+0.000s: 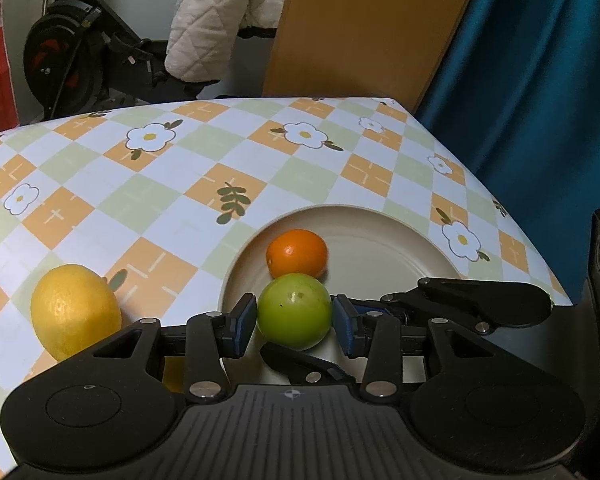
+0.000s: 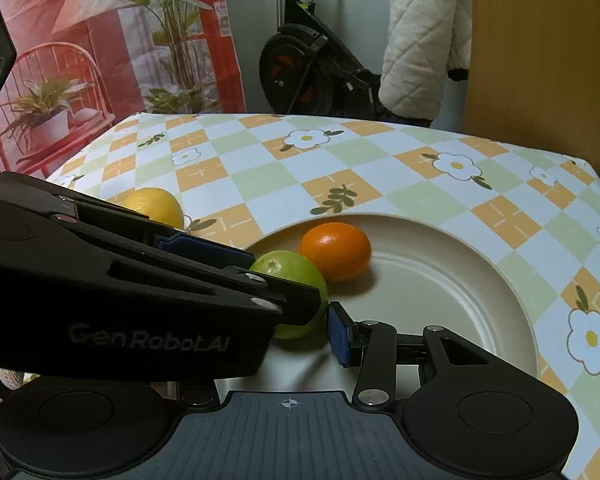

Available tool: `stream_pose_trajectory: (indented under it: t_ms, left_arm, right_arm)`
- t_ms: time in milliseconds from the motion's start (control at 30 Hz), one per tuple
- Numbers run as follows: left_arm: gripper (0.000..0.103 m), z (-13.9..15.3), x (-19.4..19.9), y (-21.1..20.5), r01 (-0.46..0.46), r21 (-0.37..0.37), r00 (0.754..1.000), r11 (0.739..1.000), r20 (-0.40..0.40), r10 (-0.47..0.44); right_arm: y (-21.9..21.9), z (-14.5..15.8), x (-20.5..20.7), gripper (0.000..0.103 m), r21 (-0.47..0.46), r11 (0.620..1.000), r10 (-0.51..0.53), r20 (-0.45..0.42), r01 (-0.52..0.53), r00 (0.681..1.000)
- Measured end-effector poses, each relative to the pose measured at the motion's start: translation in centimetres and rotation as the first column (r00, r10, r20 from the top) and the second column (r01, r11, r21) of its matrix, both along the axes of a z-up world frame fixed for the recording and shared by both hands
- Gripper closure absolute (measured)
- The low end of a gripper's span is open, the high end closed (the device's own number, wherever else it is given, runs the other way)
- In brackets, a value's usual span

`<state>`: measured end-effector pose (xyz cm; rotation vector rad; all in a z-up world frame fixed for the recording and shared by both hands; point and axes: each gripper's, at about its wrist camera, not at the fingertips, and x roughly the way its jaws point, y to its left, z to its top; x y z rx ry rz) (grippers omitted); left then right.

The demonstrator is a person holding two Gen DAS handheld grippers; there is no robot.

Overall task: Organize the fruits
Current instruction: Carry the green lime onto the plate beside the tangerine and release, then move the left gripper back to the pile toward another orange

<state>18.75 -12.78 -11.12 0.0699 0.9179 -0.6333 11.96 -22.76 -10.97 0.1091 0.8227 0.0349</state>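
Left gripper [image 1: 294, 322] pinches the green fruit [image 1: 294, 311] above the plate [image 1: 400, 240], orange [image 1: 297, 253] just ahead, lemon [image 1: 75, 310] leftward; right gripper's [image 2: 300, 320] state is unclear.

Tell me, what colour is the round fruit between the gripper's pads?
The round smooth fruit is light green, clearest in the left wrist view.

A green fruit [image 1: 294, 311], an orange [image 1: 296, 253] and a yellow lemon [image 1: 75, 310] against a cream plate [image 1: 380, 236]; the surface [image 1: 180, 184] wears orange, green and white checks with white flowers.
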Motion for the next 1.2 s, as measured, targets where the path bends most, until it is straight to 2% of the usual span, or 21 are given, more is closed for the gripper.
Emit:
stream_pose_trajectory:
  t_ms: [233, 400, 633, 933, 1200]
  left_arm:
    - [0.058, 0.0, 0.1, -0.1, -0.017, 0.007, 1.000, 1.000, 0.015, 0.017]
    - [0.057, 0.5, -0.2, 0.4, -0.035, 0.008, 0.999, 0.999, 0.028, 0.035]
    - [0.045, 2.0, -0.9, 1.5, -0.061, -0.002, 0.996, 0.998, 0.068, 0.061]
    - [0.045, 3.8, -2.8, 2.9, -0.078, 0.000, 0.990, 0.997, 0.116, 0.078]
    - [0.045, 4.5, -4.9, 5.1, -0.115, 0.010, 0.987, 0.993, 0.112, 0.113]
  right_arm:
    - [0.2, -0.1, 0.4, 0.062, -0.021, 1.000, -0.005, -0.002, 0.005, 1.000]
    - [-0.2, 0.1, -0.1, 0.055, -0.017, 0.999, -0.029, -0.001, 0.029, 1.000]
    - [-0.5, 0.9, -1.9, 0.051, 0.019, 0.999, -0.051, 0.020, 0.050, 0.999]
    - [0.1, 2.1, -4.2, 0.050, 0.062, 0.996, -0.068, 0.065, 0.064, 0.996]
    - [1.7, 3.2, -5.5, 0.050, 0.065, 0.998, -0.029, 0.092, 0.023, 0.995]
